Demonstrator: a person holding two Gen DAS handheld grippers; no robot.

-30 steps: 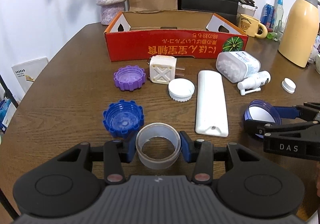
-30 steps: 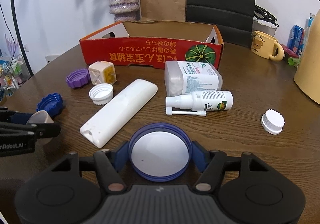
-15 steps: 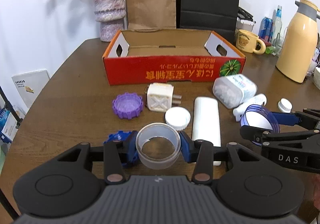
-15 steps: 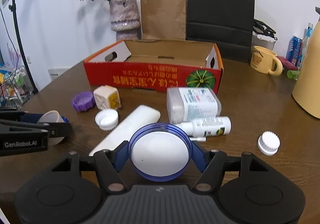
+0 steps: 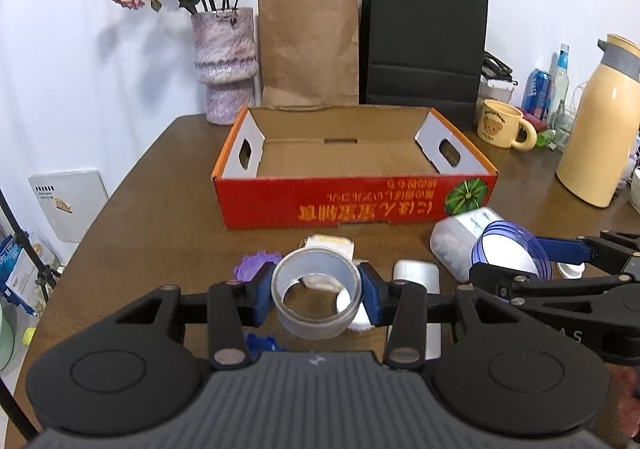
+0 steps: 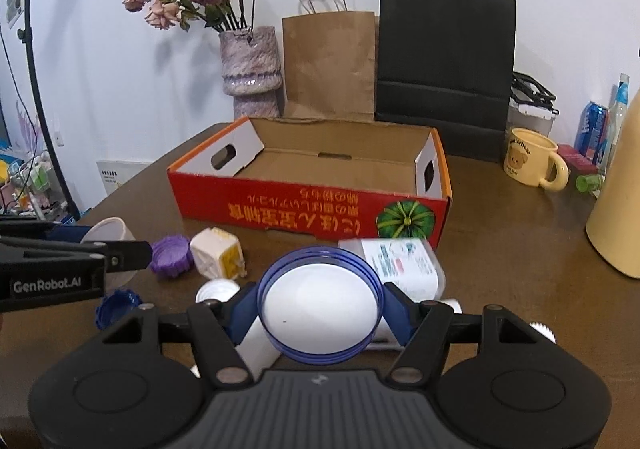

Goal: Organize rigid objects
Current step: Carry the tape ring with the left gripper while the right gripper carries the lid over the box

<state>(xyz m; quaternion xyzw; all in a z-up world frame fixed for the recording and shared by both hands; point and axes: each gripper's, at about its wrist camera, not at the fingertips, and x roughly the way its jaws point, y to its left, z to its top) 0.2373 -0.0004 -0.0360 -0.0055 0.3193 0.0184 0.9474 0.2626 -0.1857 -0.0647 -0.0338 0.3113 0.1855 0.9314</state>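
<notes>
We note the left tongs [image 5: 316, 297] pinching a clear ring [image 5: 316, 303] above the worktop [image 5: 160, 185]. The right tongs [image 6: 318, 315] pinch a blue lid [image 6: 318, 309]. The red box [image 5: 352, 205] lies ahead of both; the purple cap [image 6: 171, 255] sits between them.

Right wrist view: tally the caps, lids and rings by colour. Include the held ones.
Blue: 2, held lid and small blue cap
Purple: 1, purple cap
White: 2, near white cap and far-right white cap, which is partly hidden
Clear: 1, held ring
Total: 6
</notes>
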